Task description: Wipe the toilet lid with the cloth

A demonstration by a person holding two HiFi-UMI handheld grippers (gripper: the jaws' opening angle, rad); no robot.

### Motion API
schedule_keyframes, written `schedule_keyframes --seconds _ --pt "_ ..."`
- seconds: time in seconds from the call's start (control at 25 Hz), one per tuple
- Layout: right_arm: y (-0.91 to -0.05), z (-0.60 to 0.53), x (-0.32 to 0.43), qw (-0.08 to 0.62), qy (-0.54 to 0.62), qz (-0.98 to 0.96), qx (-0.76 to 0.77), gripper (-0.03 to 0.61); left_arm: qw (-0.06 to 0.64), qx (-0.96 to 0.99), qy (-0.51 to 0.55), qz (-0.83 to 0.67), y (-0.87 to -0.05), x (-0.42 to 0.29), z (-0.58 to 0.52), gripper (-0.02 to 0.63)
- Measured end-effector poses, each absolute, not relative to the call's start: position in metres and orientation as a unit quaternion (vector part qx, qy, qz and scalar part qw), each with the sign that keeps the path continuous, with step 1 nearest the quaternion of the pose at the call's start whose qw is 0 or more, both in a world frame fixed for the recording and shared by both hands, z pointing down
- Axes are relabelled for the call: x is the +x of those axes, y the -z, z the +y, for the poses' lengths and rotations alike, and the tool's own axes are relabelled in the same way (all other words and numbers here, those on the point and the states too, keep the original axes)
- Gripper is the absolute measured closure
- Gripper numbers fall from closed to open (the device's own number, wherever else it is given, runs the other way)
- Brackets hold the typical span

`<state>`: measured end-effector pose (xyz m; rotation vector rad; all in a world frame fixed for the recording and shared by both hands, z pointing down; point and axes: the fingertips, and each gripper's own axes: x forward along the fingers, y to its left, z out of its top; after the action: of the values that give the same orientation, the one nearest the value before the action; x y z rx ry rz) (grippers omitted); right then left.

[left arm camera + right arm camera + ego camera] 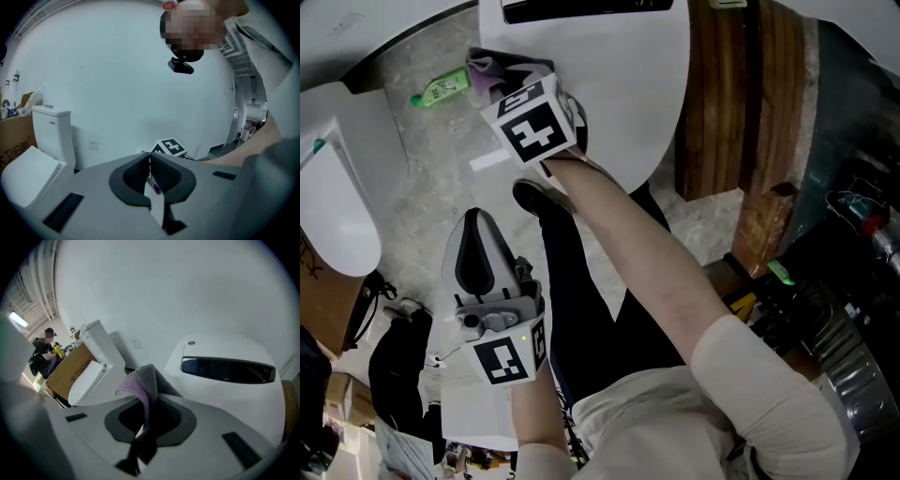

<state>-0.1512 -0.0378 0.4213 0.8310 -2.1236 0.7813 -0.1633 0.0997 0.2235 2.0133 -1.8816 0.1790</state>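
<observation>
The white toilet lid [623, 84] fills the top middle of the head view and lies closed, with a dark slot [227, 369] at its back. My right gripper [504, 82] is at the lid's left edge, shut on a grey and purple cloth [499, 67]. In the right gripper view the cloth [143, 385] stands up folded from between the shut jaws of the right gripper [147, 404]. My left gripper [474, 217] hangs lower, over the floor and away from the lid. Its jaws are shut in the left gripper view [150, 164] with nothing held.
A green bottle [442, 89] lies on the marble floor left of the lid. A second toilet [337, 197] stands at the far left, with a cardboard box [70, 373] behind it. A wooden panel [741, 94] rises on the right. A black shoe [534, 199] is below the lid.
</observation>
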Motion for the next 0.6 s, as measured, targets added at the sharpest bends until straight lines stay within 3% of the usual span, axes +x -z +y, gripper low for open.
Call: schedule_keyframes --seconds 0.32,0.6 --pt "-0.379 -0.052 -0.018 0.313 -0.287 -0.805 0.414 0.523 0.183 0.74 -0.057 -0.645 -0.219 -0.102 0.073 0.598" --pt "-0.386 -0.05 0.136 0.382 -0.256 -0.735 0.498 0.523 0.176 0.772 -0.054 -0.609 -0.214 -0.051 0.063 0.598"
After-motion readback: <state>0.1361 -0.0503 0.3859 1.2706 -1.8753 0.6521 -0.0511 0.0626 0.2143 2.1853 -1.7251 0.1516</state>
